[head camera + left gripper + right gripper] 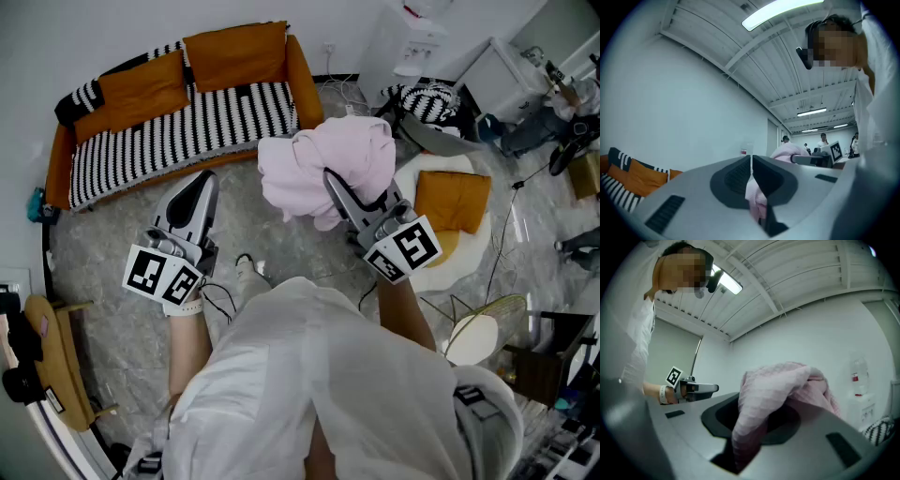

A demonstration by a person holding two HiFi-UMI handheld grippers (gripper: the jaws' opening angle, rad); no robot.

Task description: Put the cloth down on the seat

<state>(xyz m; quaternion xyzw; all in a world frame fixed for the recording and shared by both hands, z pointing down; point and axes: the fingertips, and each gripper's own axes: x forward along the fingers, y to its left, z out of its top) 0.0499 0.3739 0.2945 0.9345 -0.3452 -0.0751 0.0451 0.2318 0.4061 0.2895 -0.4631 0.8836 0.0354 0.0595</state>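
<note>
A bunched pink cloth (pixel 328 159) hangs in the air over the marble floor, and my right gripper (pixel 336 187) is shut on it from below. In the right gripper view the cloth (pixel 773 390) drapes over and between the jaws, hiding their tips. My left gripper (pixel 202 187) is held to the left of the cloth, apart from it, jaws together. In the left gripper view its jaws meet (pixel 751 161), and a small pink strip (pixel 754 197) that I cannot identify shows low in the gap. The sofa (pixel 187 122), with a black-and-white striped seat and orange cushions, stands beyond both grippers.
A round white chair (pixel 473 244) with an orange cushion (pixel 453 200) sits just right of the right gripper. Cables (pixel 225 300) lie on the floor near my feet. A wooden board (pixel 56 361) leans at the far left. Clutter and a white unit (pixel 412 47) fill the back right.
</note>
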